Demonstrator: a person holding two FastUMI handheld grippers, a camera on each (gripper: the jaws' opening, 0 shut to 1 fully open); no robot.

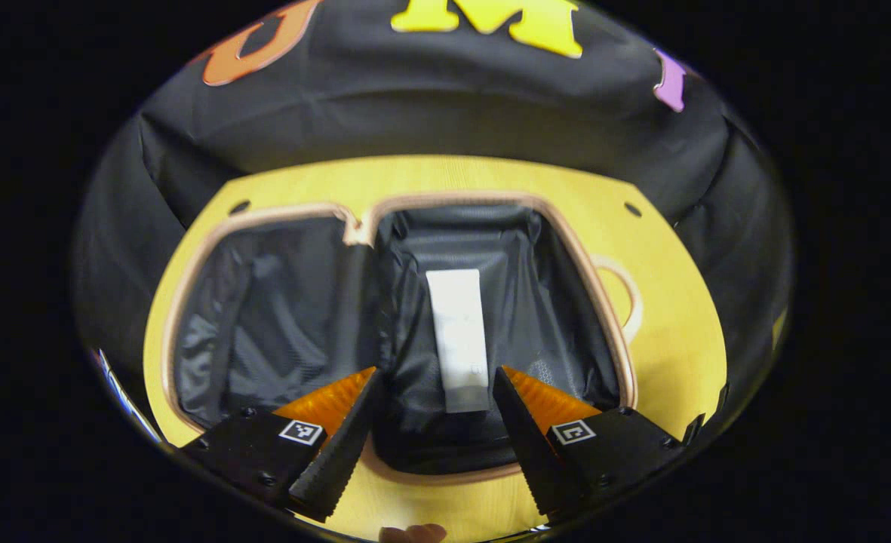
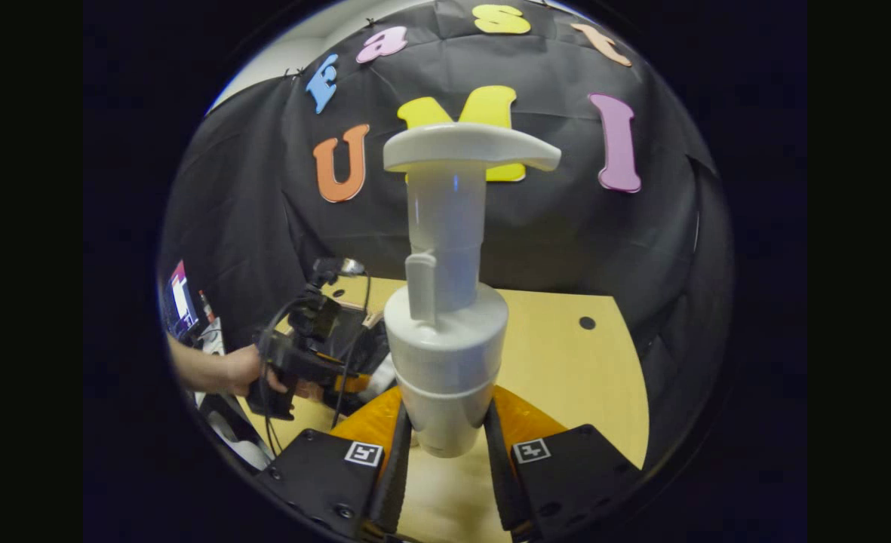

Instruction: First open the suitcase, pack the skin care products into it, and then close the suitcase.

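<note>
Yellow counter (image 1: pixel 671 302): suitcase (image 1: pixel 279 317) lies open, white tube (image 1: pixel 459 339) inside.
My left tongs (image 1: pixel 434 422) hang released above it; my right tongs (image 2: pixel 445 445) grasp the pump bottle (image 2: pixel 445 332) upright.

White tube (image 1: pixel 458 339) at centre on black suitcase (image 1: pixel 279 309) lining, tan-piped rim; yellow wooden table (image 1: pixel 671 317) toward 3 o'clock. White pump bottle (image 2: pixel 445 332), centre.

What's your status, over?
Left gripper open above open suitcase, white tube inside. Right gripper shut on pump bottle. Nothing blocking.
</note>
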